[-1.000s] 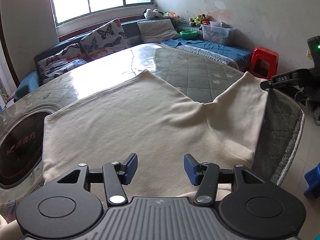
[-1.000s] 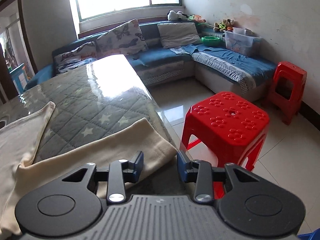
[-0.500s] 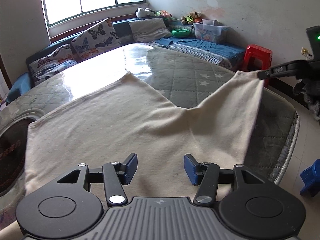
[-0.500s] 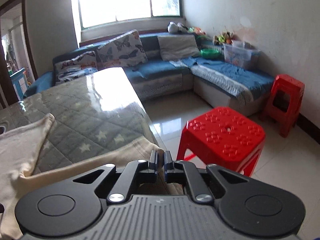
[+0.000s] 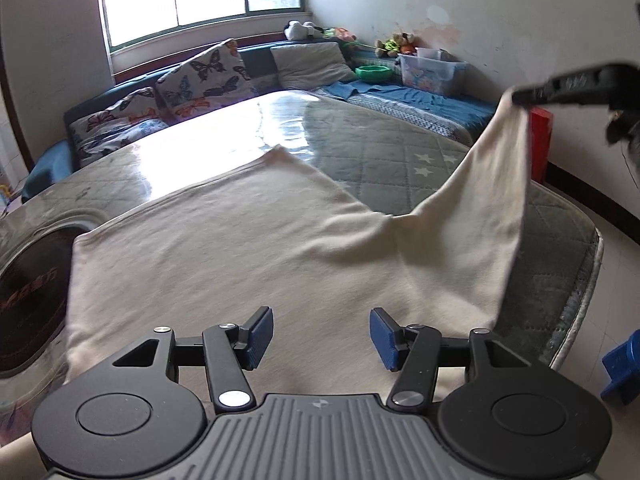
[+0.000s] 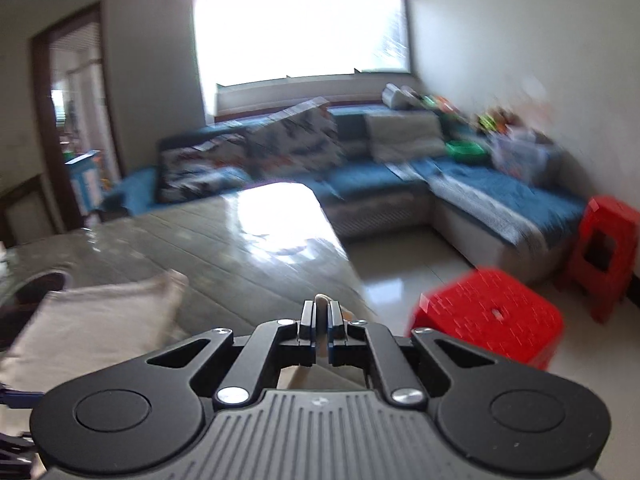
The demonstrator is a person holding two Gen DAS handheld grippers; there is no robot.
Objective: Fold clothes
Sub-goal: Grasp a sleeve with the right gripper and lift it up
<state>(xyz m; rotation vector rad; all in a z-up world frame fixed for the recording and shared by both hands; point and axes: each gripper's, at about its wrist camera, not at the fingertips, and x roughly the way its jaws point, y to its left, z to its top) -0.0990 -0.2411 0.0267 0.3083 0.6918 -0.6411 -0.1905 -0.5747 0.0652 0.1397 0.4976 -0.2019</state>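
A cream garment (image 5: 248,248) lies spread flat on the quilted, glass-topped table (image 5: 392,160). Its right sleeve (image 5: 492,184) is lifted off the table, pinched at the cuff by my right gripper (image 5: 520,98), seen at the right edge of the left wrist view. In the right wrist view that gripper (image 6: 321,316) is shut on the sleeve, and a sliver of cream cloth (image 6: 320,300) pokes out between its pads. My left gripper (image 5: 322,334) hovers open over the garment's near hem, nothing between its blue pads (image 5: 260,334).
A dark round inset (image 5: 24,296) sits in the table at the left. Red stools (image 6: 492,312) stand on the tiled floor right of the table. A blue corner sofa (image 6: 400,176) with cushions runs along the far wall. A blue object (image 5: 624,360) lies on the floor.
My right gripper closed on the sleeve cuff at the table's right edge and lifted it up, so the sleeve now hangs raised. The left gripper stayed open over the hem.
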